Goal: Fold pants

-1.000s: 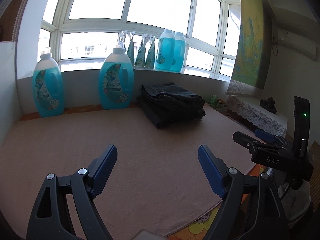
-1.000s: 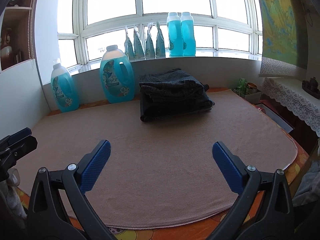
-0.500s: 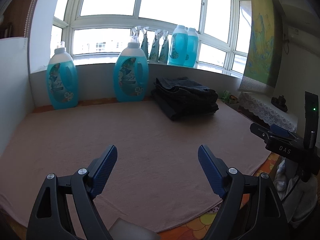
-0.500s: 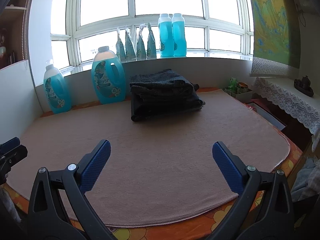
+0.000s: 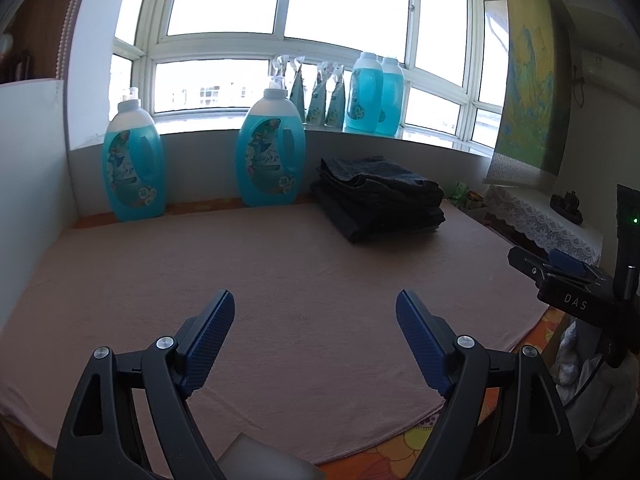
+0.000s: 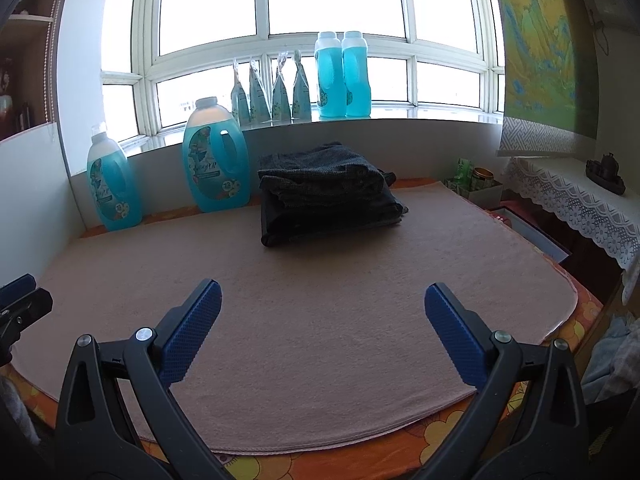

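Dark pants (image 5: 380, 196) lie folded in a neat stack at the far side of the pink mat (image 5: 280, 272), near the wall; they also show in the right wrist view (image 6: 328, 192). My left gripper (image 5: 314, 308) is open and empty, held over the near edge of the mat, well short of the pants. My right gripper (image 6: 320, 300) is open and empty over the near edge too. The right gripper's tool shows at the right of the left wrist view (image 5: 560, 272); the left gripper's tip shows at the left edge of the right wrist view (image 6: 20, 300).
Two big blue detergent bottles (image 6: 214, 168) (image 6: 112, 188) stand against the back wall left of the pants. More bottles and pouches (image 6: 340, 76) line the windowsill. A lace-covered shelf (image 6: 580, 200) and boxes (image 6: 480, 184) sit to the right. A white panel (image 5: 32, 168) walls the left side.
Both grippers have drawn back and risen slightly from the mat, and the left view has swung left. The folded pants have not moved. Both stay open.
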`<action>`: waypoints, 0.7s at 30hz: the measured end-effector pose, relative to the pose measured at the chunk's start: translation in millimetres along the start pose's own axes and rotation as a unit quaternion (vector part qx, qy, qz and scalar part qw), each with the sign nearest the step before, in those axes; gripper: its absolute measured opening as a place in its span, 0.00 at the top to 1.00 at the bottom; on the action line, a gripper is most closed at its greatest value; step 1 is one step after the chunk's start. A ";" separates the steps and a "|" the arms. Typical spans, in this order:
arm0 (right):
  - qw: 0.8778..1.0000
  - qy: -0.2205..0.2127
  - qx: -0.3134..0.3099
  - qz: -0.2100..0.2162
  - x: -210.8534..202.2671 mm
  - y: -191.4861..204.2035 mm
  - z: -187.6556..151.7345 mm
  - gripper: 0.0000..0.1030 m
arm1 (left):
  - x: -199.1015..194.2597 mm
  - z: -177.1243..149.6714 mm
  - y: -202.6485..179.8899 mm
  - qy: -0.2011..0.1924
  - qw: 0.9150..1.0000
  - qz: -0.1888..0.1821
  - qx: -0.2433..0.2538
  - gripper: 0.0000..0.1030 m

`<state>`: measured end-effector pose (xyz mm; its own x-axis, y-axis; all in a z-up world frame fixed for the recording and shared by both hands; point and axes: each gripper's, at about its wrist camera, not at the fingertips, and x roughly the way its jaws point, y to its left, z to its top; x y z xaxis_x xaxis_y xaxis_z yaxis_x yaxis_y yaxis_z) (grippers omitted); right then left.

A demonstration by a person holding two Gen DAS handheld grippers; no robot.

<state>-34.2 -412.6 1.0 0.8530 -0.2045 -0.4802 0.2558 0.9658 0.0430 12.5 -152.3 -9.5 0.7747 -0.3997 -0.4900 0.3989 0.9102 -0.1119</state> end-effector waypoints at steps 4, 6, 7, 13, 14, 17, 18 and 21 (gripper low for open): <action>1.000 0.001 -0.002 0.003 -0.1 3.0 -0.8 0.00 | 0.1 -0.3 -0.4 0.000 1.000 0.007 0.004 0.19; 1.000 0.002 -0.004 0.003 0.6 4.4 -1.4 0.00 | -0.2 -1.1 -0.2 -0.001 1.000 0.012 0.004 0.19; 1.000 0.002 -0.005 0.003 1.0 5.4 -1.7 0.00 | -0.3 -1.3 0.2 -0.002 1.000 0.014 0.004 0.19; 1.000 0.005 -0.007 0.005 3.2 8.2 -3.5 0.00 | -2.8 -2.6 0.7 -0.010 1.000 0.027 0.009 0.19; 1.000 0.005 -0.008 0.005 3.5 8.8 -3.7 0.00 | -2.6 -2.9 0.9 -0.009 0.999 0.029 0.010 0.19; 1.000 0.006 -0.008 0.006 3.9 9.7 -4.4 0.00 | -2.1 -4.1 0.8 -0.010 0.999 0.028 0.012 0.19; 1.000 0.007 -0.009 0.006 4.7 10.4 -5.0 0.00 | -2.2 -4.5 1.1 -0.012 0.999 0.028 0.012 0.19; 1.000 0.009 -0.011 0.007 6.4 11.9 -6.5 0.00 | -2.8 -5.3 0.8 -0.013 1.000 0.022 0.013 0.19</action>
<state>-28.6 -401.3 -7.3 0.8478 -0.1889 -0.4955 0.2346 0.9716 0.0311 8.0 -149.9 -12.8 0.8045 -0.3622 -0.4708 0.3762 0.9240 -0.0680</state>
